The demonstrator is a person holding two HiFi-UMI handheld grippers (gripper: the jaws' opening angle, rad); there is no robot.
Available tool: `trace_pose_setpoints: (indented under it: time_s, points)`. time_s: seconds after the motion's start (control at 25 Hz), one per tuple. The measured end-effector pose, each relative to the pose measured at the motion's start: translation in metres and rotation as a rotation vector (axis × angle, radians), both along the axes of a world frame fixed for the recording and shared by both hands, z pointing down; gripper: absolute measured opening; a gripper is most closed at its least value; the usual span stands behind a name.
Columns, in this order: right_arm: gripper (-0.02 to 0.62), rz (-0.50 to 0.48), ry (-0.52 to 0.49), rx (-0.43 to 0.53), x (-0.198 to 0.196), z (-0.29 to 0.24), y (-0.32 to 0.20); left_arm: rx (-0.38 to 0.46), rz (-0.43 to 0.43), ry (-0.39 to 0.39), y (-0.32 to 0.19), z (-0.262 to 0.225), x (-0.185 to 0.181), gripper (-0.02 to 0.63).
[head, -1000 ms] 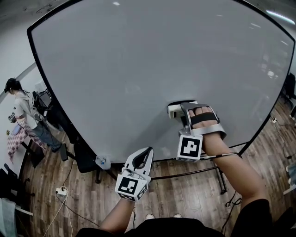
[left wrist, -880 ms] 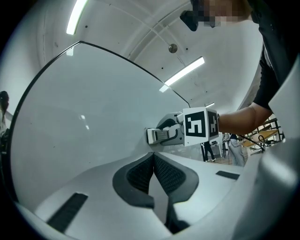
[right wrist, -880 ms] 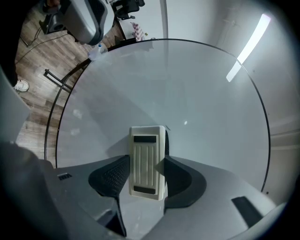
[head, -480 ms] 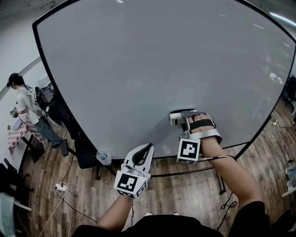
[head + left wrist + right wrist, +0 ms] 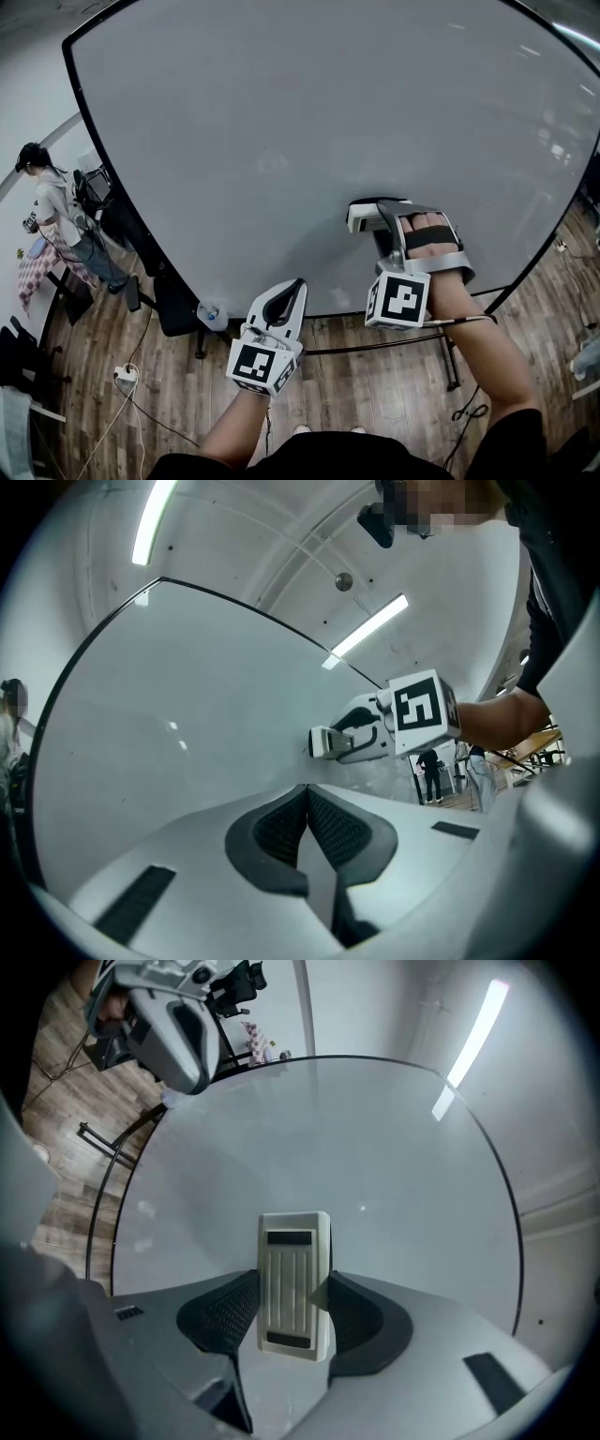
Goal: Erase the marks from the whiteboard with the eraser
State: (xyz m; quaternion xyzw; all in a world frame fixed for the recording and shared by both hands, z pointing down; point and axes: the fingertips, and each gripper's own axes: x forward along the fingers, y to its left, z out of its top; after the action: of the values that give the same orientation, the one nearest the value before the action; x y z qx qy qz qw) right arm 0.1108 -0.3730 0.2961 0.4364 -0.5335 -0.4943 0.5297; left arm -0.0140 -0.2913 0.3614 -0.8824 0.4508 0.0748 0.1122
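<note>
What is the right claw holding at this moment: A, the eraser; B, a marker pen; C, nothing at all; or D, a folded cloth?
A: the right claw is shut on the white ribbed eraser, which stands between its two jaws and is held up to the whiteboard.

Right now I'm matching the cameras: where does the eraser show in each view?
Head view: eraser right of centre, in the right gripper.
Left gripper view: eraser centre, above the jaws.
Right gripper view: eraser lower centre, between the jaws.
Shared landmark: the whiteboard, behind it in all three.
</note>
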Motion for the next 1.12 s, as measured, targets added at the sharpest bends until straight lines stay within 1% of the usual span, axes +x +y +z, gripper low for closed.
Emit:
trace_pose_setpoints:
  time_s: [0.2,0.28,0.44,0.56,0.76,0.84,0.96,1.0,1.12]
  points:
    - [0.252,-0.010,-0.050,0.150,-0.012,-0.085,-0.003,0.004,-0.013,-0.004,-0.004,-0.002,-0.003,0.018]
    - [0.252,-0.011,-0.055,0.208,-0.015,-0.122,-0.006,0.006,-0.010,-0.012,-0.005,-0.002,-0.002,0.018]
    - [0.252,-0.004,-0.011,0.312,-0.015,-0.183,-0.003,0.045,-0.028,-0.041,-0.003,-0.010,-0.006,0.018]
    - [0.252,0.018,0.015,0.341,-0.016,-0.212,-0.007,0.053,-0.047,-0.032,-0.006,-0.017,-0.014,0.018]
    - [0.252,0.009,0.029,0.338,-0.024,-0.215,-0.016,0.040,-0.053,-0.013,-0.010,-0.014,-0.017,0.018]
    - [0.252,0.029,0.027,0.350,-0.020,-0.212,-0.017,0.037,-0.048,-0.018,-0.012,-0.012,-0.015,0.018]
    - [0.252,0.050,0.048,0.351,-0.019,-0.200,-0.022,0.009,-0.044,-0.022,-0.019,-0.001,-0.014,0.018]
    - [0.252,0.046,0.052,0.346,-0.022,-0.194,-0.022,-0.001,-0.045,-0.019,-0.021,0.003,-0.015,0.018]
    - [0.252,-0.003,0.020,0.321,-0.040,-0.174,-0.019,-0.017,-0.044,-0.011,-0.023,0.008,-0.018,0.018]
